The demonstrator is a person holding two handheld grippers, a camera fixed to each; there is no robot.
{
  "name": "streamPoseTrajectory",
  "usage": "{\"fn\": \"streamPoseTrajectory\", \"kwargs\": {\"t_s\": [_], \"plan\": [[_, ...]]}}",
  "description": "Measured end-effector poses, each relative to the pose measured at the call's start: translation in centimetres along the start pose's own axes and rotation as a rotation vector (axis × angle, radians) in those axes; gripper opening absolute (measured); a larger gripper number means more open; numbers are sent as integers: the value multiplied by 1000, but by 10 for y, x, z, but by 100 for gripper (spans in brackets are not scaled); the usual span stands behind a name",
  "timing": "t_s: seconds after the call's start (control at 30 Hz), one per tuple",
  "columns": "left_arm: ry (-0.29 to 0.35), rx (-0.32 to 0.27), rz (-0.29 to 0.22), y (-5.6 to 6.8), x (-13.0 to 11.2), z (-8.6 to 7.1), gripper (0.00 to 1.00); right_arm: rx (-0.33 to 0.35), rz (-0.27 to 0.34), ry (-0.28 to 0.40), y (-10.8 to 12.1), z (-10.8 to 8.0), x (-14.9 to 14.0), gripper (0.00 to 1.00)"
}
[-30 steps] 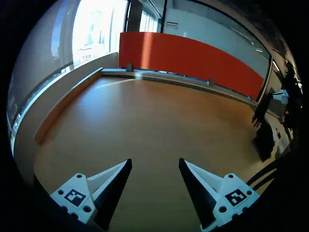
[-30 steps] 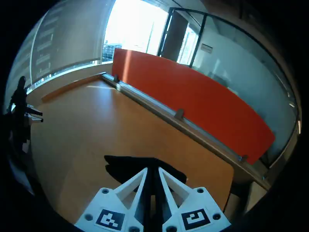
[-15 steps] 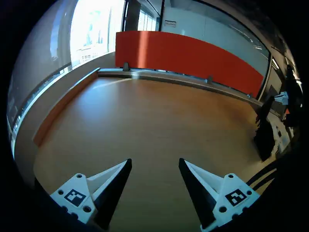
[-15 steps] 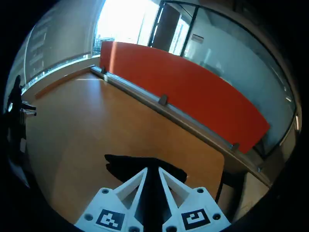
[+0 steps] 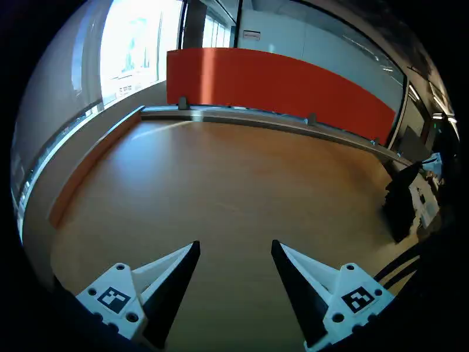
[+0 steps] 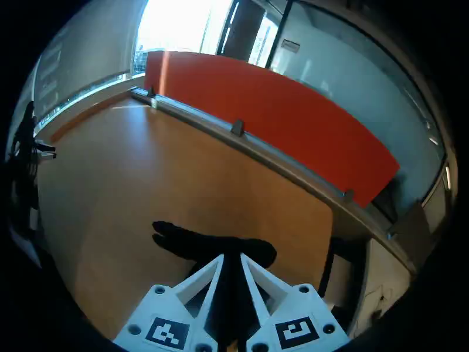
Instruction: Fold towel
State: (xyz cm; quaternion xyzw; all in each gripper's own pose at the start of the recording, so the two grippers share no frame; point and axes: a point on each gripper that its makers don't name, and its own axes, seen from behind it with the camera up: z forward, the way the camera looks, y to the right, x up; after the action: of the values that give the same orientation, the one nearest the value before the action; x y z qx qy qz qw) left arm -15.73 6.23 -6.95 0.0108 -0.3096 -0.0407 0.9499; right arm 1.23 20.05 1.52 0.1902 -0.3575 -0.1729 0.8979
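Observation:
A dark towel (image 6: 199,243) hangs bunched over the wooden table (image 6: 146,158), and my right gripper (image 6: 231,256) is shut on it, with dark cloth filling the narrow slit between the white fingers. In the left gripper view the same towel (image 5: 401,202) shows as a dark hanging shape at the far right, over the table's edge. My left gripper (image 5: 234,243) is held open above the bare tabletop (image 5: 234,170), with nothing between its fingers.
An orange divider panel (image 5: 275,79) on a metal rail runs along the table's far side, also seen as the orange panel (image 6: 275,111) in the right gripper view. Bright windows (image 5: 135,47) lie to the left. The table's right end (image 6: 329,234) drops off beside the towel.
The right gripper has swung toward the table's right end with the towel still in it. In the left gripper view the dark towel has drifted slightly right. The left gripper stays open.

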Motion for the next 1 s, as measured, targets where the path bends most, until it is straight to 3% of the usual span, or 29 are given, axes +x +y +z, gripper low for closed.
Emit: {"fn": "streamPoseTrajectory", "kwargs": {"t_s": [0.27,0.5,1.0], "plan": [[-12,-12,13,7,-6,2,90,-55,64,-90,6,-15,-74,4],[-16,-14,26,12,-7,2,90,-87,121,-150,7,-16,-123,4],[-20,0,37,11,-9,-3,90,-102,266,-202,-1,2,-183,4]]}}
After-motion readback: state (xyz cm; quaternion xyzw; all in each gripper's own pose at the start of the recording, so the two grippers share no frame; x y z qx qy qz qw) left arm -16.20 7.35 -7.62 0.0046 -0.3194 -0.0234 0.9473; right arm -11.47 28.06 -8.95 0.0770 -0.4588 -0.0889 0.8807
